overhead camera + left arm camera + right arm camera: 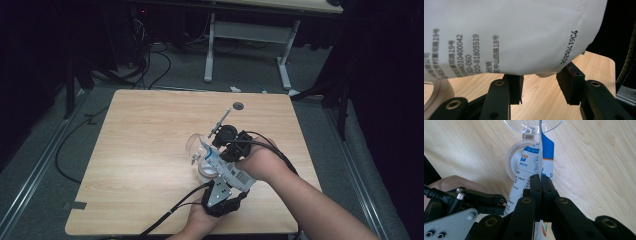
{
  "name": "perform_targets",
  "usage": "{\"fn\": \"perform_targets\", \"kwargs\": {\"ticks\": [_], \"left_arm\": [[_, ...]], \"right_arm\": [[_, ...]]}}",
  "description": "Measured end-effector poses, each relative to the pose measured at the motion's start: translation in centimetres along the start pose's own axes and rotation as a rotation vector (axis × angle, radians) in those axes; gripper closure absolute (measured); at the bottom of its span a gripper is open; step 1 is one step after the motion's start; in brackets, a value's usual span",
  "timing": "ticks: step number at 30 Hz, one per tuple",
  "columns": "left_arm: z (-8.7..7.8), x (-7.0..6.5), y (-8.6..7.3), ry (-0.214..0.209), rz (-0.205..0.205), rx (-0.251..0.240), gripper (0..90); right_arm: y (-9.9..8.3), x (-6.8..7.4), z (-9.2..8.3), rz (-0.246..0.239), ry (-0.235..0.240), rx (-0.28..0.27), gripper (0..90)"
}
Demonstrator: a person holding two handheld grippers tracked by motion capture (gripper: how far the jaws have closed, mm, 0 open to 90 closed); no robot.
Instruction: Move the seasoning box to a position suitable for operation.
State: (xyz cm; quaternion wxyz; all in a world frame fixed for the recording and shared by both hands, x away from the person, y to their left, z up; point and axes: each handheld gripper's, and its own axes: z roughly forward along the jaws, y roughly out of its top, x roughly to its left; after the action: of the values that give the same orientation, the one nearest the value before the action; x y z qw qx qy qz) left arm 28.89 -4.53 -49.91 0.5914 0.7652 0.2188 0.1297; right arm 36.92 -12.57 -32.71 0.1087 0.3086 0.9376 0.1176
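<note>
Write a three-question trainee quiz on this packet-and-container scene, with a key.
1. True or false: the right gripper is clamped on the edge of the white packet.
2. Where does the transparent container sit? A on the wooden table; B on the floor; C on the far desk.
3. Fill in: in the left gripper view, the left gripper stands with its jaws ____ beneath the packet.

Key:
1. True; the jaws meet on the packet's thin edge.
2. A.
3. Apart; the pads show a gap with the table visible between them.
</note>
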Motion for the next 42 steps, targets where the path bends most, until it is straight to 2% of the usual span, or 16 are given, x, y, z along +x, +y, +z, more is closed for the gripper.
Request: {"fn": "perform_targets", "kwargs": {"ticks": [10,30,42], "left_arm": [[-0.3,0.5,-0.5,0.012,-0.001,0.013,58.3],[-0.1,1.2,-1.5,0.025,-0.029,0.047,57.5],[-0.8,1.2,-1.7,0.014,-0.021,0.048,50.4]], "right_arm": [[0.1,0.2,-0.1,-0.001,-0.003,0.003,89.8],[-0.2,0.4,-0.2,0.007,0.014,-0.007,89.7],[-0.3,0.2,-0.3,0.015,0.026,-0.016,89.8]]}}
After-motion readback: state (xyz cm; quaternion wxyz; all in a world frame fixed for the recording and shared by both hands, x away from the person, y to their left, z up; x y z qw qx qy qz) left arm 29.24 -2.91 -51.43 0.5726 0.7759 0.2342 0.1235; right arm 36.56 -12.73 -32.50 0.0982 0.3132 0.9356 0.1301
